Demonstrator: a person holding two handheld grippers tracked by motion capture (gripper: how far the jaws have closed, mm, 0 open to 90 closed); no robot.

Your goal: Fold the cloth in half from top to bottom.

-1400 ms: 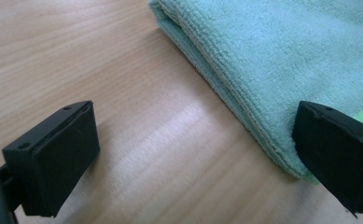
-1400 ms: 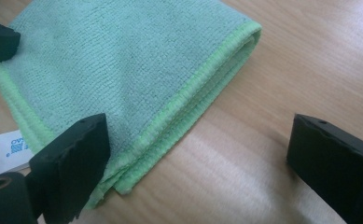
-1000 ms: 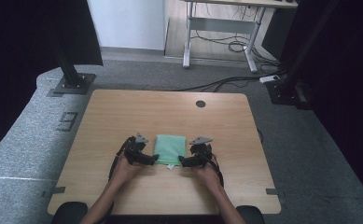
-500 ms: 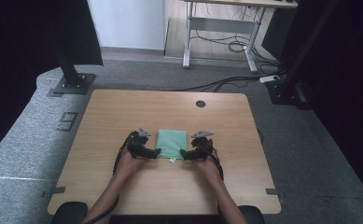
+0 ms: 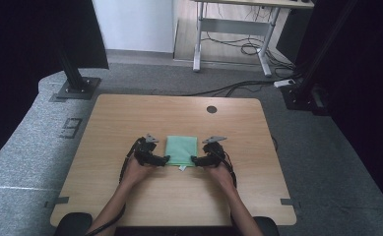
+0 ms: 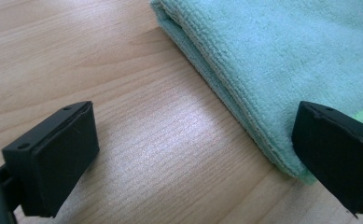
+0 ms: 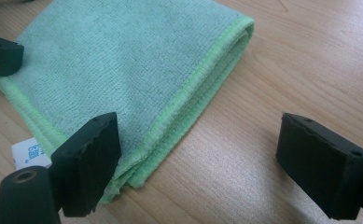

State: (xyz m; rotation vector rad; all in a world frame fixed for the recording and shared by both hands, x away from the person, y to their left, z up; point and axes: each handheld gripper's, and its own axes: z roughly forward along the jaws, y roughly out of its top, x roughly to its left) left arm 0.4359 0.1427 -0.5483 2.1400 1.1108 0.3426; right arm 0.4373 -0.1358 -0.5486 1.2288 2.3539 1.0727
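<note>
Both hand-held grippers nearer the folded cloth [image 5: 181, 150] edges, jaws spread, right's just narrowing, bare table [image 5: 179, 196] around.

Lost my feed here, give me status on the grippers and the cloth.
Left gripper open at near-left corner of folded green cloth. Right gripper open, fingers just closing a little, straddling the near-right corner, no grip. Nothing in the way on table.

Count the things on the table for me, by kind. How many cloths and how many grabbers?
Green folded cloth: 1
Grippers, left gripper and right gripper: 2
Total: 3
</note>
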